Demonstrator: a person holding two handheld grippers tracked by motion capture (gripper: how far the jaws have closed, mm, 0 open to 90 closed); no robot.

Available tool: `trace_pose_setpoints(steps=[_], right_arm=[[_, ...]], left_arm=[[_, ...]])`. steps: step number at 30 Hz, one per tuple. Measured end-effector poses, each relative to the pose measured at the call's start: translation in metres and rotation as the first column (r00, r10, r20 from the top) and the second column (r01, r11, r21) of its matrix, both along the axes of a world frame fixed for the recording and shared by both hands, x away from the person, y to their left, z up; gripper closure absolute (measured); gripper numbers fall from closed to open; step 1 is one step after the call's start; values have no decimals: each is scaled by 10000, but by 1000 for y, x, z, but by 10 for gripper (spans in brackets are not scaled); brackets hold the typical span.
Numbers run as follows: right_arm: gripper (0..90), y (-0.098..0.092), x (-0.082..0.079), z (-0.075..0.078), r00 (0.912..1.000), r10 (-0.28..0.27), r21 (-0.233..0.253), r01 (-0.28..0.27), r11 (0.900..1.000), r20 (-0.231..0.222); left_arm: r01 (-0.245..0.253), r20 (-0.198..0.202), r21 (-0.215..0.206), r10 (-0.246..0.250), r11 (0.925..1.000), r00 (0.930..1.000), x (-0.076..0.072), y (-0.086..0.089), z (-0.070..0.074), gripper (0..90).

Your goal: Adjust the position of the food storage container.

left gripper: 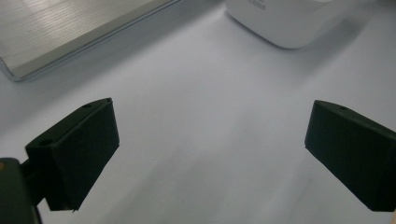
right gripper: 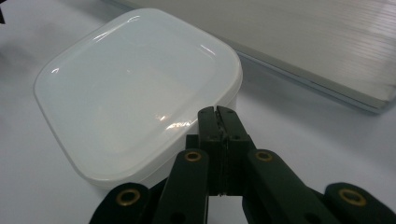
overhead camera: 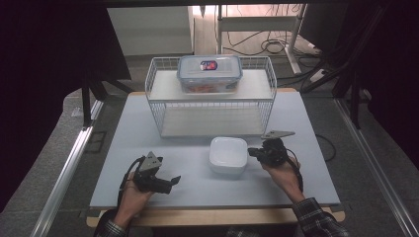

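A: How will the white container handle?

B: Probably light, rigid, glossy and slippery; grip at the rim. Square, rounded corners, lid on, on the table before the wire rack.

A: Grippers?

B: Right gripper closed, empty, beside it; left gripper wide open, empty.

The white container is cut off by the top edge in the left gripper view. The label on the clear box's lid is too small to be read. The wire rack's shelf is cropped at the right.
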State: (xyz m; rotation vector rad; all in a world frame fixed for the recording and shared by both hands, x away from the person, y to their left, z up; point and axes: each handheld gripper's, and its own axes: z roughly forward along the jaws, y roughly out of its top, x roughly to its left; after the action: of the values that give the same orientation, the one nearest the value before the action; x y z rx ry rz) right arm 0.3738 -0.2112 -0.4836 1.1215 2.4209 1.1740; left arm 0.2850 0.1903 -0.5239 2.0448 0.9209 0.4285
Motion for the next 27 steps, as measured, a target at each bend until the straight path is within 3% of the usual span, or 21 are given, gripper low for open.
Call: trace_pose_setpoints(steps=[9, 17, 20, 21, 23, 27], right_arm=[[886, 26, 6, -2, 9991, 406, 10, -406, 9992, 115], [865, 29, 6, 0, 9978, 585, -294, -576, 9979, 319], [795, 23, 2, 5, 9969, 525, -287, -508, 9983, 590], [723, 21, -2, 9, 9955, 532, -241, -514, 9984, 786], [691, 20, -4, 10, 9947, 528, -260, -507, 9984, 878], [532, 16, -11, 14, 9912, 768, -363, -733, 9967, 1075]], left_arm=[[44, -10, 24, -44, 10000, 10000, 0, -1, 0, 28], [28, -82, 26, -27, 10000, 10000, -1, 0, 1, 42], [54, -114, 92, -52, 9999, 9999, -2, -1, 1, 48], [74, -120, 134, -72, 9999, 9999, -2, -1, 2, 48], [82, -117, 173, -80, 9998, 9999, -2, -2, 2, 49], [70, -225, 122, -68, 9999, 9997, -2, -1, 2, 52]])
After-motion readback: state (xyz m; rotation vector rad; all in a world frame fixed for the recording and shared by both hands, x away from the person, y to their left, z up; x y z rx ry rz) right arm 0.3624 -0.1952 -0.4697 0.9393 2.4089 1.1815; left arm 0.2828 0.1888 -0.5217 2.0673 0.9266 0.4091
